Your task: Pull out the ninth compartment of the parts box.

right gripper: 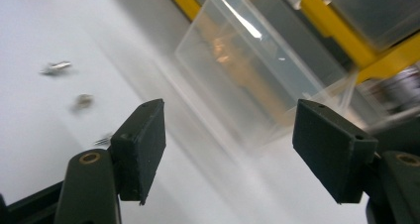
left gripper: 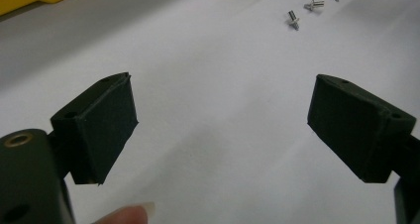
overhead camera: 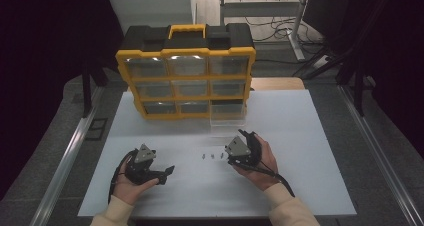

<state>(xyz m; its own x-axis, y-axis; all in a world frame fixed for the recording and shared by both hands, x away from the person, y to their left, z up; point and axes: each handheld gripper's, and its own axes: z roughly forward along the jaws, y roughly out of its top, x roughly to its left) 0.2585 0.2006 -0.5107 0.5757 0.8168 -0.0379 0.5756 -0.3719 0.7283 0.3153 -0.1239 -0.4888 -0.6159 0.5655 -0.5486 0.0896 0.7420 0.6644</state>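
Three small metal screws (overhead camera: 212,156) lie in a row on the white table (overhead camera: 300,176), between my two grippers. In the left gripper view the screws (left gripper: 293,20) sit far ahead, up and to the right. My left gripper (overhead camera: 167,172) rests low on the table, open (left gripper: 223,100), with nothing between its jaws. My right gripper (overhead camera: 246,135) is held just right of the screws and points toward a clear plastic drawer (overhead camera: 228,115). Its jaws stand open (right gripper: 228,130) and empty. The drawer (right gripper: 257,70) looks blurred ahead of them, with the screws (right gripper: 57,67) off to the left.
A yellow and black organizer (overhead camera: 185,71) with clear drawers stands upright at the table's far side; its bottom right slot is dark, and the clear drawer lies in front of it. A metal rail (overhead camera: 70,151) runs along the table's left side.
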